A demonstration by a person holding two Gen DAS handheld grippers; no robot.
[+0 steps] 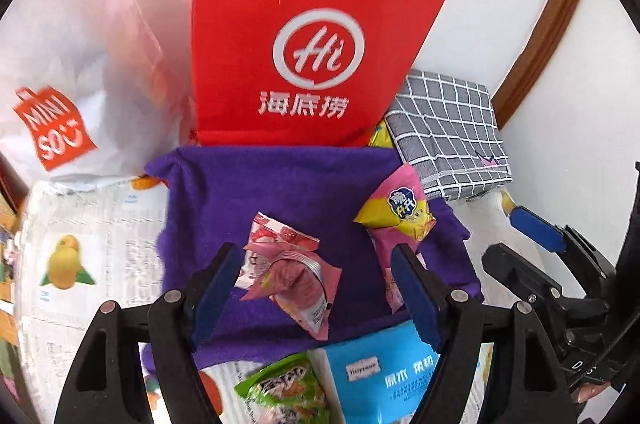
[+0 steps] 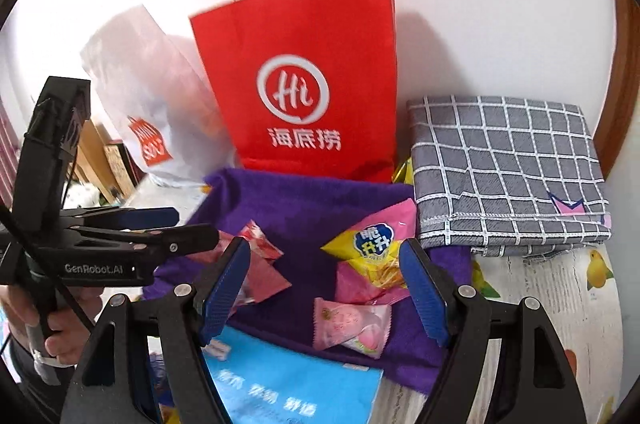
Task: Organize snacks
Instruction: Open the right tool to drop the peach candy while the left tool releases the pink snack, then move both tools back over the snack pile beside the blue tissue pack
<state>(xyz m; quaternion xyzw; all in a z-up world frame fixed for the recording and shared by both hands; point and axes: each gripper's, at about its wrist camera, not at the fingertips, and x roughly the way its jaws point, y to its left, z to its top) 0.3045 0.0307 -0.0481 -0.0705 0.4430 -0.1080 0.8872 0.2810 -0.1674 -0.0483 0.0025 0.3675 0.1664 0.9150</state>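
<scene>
Several snack packets lie on a purple cloth. A crumpled pink packet sits below and between the fingers of my left gripper, which is open and holds nothing. A yellow-and-pink packet lies to the right of it. My right gripper is open too and hovers above a small pink candy packet. A green snack bag and a blue tissue pack lie at the near edge. Each view shows the other gripper alongside.
A red paper bag stands upright behind the cloth, against the white wall. A white plastic shopping bag is to its left. A folded grey checked cloth is at the right. Printed paper covers the table.
</scene>
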